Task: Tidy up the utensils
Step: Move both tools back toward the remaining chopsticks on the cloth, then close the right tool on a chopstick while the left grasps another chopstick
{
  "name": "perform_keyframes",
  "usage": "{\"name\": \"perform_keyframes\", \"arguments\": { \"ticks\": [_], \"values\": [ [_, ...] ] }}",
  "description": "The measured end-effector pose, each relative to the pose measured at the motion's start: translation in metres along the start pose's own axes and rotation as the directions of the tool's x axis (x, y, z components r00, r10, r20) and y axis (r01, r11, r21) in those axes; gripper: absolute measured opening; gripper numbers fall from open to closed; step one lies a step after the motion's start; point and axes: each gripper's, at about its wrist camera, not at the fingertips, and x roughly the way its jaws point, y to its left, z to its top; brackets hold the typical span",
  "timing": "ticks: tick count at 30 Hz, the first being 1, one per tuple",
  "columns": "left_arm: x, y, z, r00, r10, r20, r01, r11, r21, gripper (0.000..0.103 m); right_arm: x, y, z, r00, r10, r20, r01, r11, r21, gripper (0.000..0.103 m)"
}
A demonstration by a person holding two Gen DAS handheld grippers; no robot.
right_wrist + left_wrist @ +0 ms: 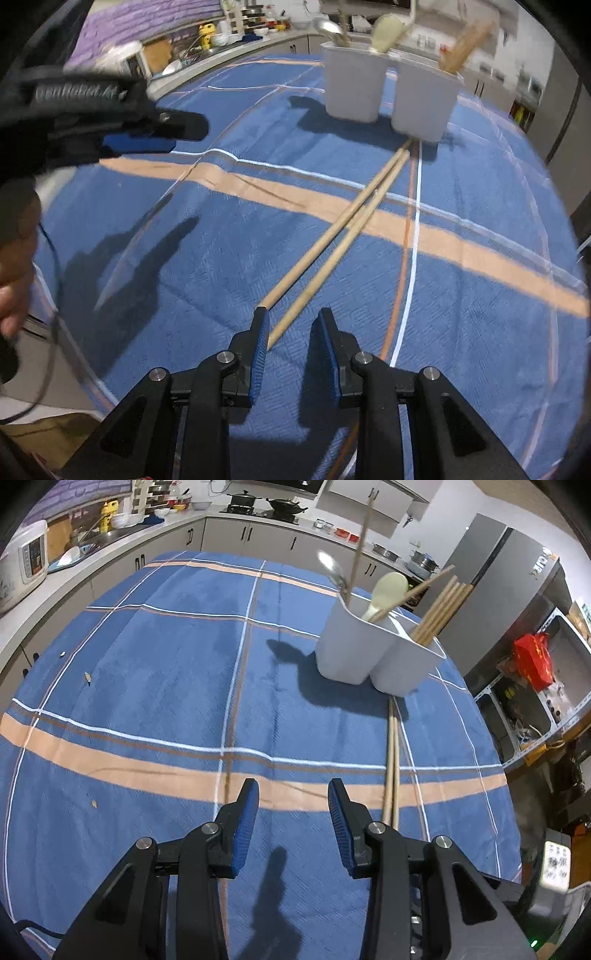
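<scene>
Bright overhead light, hard dark shadows, fisheye-bent edges; right view motion-blurred.

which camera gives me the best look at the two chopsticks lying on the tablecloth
The right wrist view: both loose chopsticks run nearly full length from the white holder to the open right gripper. The left wrist view shows them foreshortened, near ends hidden behind a finger.

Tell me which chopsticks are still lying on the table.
The loose pair flat on the blue cloth, running toward the white holder. The other chopsticks stand inside its compartments.
</scene>
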Motion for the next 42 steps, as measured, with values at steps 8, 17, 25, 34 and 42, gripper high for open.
{"name": "perform_keyframes", "arguments": {
  "ticks": [8,17,25,34,42],
  "values": [
    [0.012,-0.039,-0.015,0.999,-0.038,-0.035,0.042,0.994,0.103,0.037,-0.003,-0.035,-0.011,0.997,-0.073,-0.039,0.077,0.991,0.106,0.007],
    [0.059,-0.087,-0.033,0.993,0.037,-0.116,0.0,0.954,0.299,0.037,-0.023,-0.095,-0.042,0.989,-0.13,-0.073,0.145,0.954,0.262,0.007],
    [0.079,-0.08,-0.024,0.989,0.073,-0.129,-0.033,0.958,0.286,0.006,-0.032,-0.105,-0.054,0.99,-0.117,-0.079,0.136,0.941,0.309,0.007],
    [0.05,-0.051,-0.049,0.974,0.001,-0.226,0.036,0.987,0.158,0.006,-0.041,-0.106,-0.068,0.992,-0.048,-0.12,0.082,0.952,0.295,0.006],
    [0.028,-0.044,-0.055,0.973,-0.039,-0.226,0.064,0.993,0.103,0.009,-0.04,-0.117,-0.068,0.994,0.029,-0.105,0.008,0.942,0.337,0.021]
  ]
}}
